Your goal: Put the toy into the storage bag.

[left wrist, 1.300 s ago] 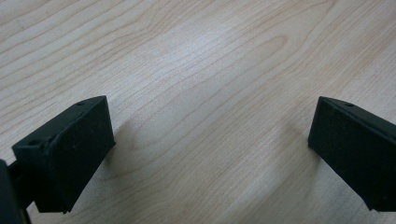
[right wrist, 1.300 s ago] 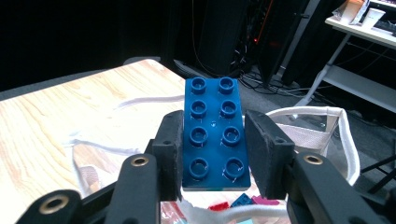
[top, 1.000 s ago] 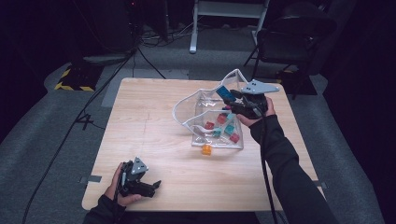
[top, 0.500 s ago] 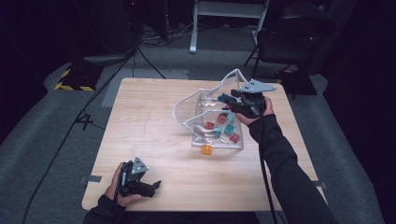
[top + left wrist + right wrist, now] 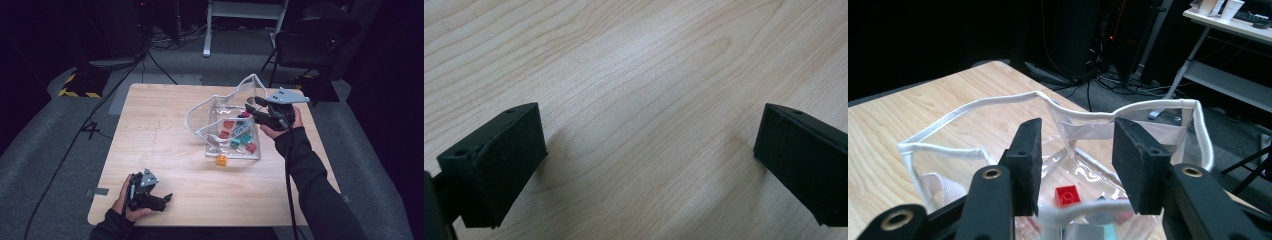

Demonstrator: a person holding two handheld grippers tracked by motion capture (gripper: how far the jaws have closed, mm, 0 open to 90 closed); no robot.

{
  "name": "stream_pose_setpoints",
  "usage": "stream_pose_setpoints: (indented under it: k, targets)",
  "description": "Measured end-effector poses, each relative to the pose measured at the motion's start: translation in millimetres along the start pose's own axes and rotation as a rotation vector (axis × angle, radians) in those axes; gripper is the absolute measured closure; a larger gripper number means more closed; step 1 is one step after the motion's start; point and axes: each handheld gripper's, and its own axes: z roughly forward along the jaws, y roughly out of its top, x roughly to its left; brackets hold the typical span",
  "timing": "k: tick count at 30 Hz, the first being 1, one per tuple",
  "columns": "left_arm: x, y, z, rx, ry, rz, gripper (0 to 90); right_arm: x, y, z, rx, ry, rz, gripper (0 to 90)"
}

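Note:
A clear plastic bag [image 5: 222, 112] with white trim lies right of the middle of the wooden table [image 5: 160, 130], its mouth gaping. Inside it are several small bricks, among them a red one [image 5: 228, 124] and a teal one [image 5: 235, 143]. An orange brick [image 5: 221, 160] sits at the bag's near edge; whether it is inside I cannot tell. My right gripper [image 5: 251, 108] hovers over the bag's right rim. Its jaws have just been opening and hold nothing; between them [image 5: 1075, 135] I see the bag's rim [image 5: 1128, 112] and a red brick [image 5: 1067, 195] beyond. My left gripper [image 5: 162, 199] rests open at the near left corner, bare wood between its jaws [image 5: 649, 145].
A dark chair [image 5: 312, 40] and a white desk frame [image 5: 240, 15] stand beyond the table's far edge. Cables [image 5: 95, 120] run over the grey floor at the left, near a yellow-black striped strip [image 5: 75, 92].
A bluish piece seen at my right gripper's tip a second ago is gone from there. That gripper has shifted slightly over the bag. The left hand has not moved.

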Motion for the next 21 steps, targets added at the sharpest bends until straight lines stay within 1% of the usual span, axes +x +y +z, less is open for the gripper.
stream_pose_setpoints:
  k: [4, 6, 9, 13, 17, 21]
  targets:
    - [0.3, 0.1, -0.2, 0.001, 0.002, 0.004, 0.5, -1.8, -4.4, -13.9, -0.012, 0.000, 0.000, 55.9]
    - [0.0, 0.0, 0.0, 0.000, 0.000, 0.000, 0.5, -2.9, -7.7, -23.7, -0.021, 0.002, -0.003, 55.6]
    - [0.0, 0.0, 0.0, 0.000, 0.000, 0.000, 0.5, -4.5, -11.9, -32.0, -0.032, 0.006, -0.004, 55.6]
    - [0.1, 0.0, -0.1, 0.001, 0.000, 0.002, 0.5, -3.4, -20.0, -42.8, -0.032, 0.012, -0.006, 55.2]
    - [0.0, 0.0, -0.1, 0.001, 0.001, 0.000, 0.5, -1.1, -27.1, -49.6, -0.033, 0.018, -0.014, 55.1]
    - [0.0, 0.0, 0.0, 0.000, 0.000, 0.000, 0.5, 2.6, -35.8, -53.4, -0.021, 0.025, -0.022, 54.9]
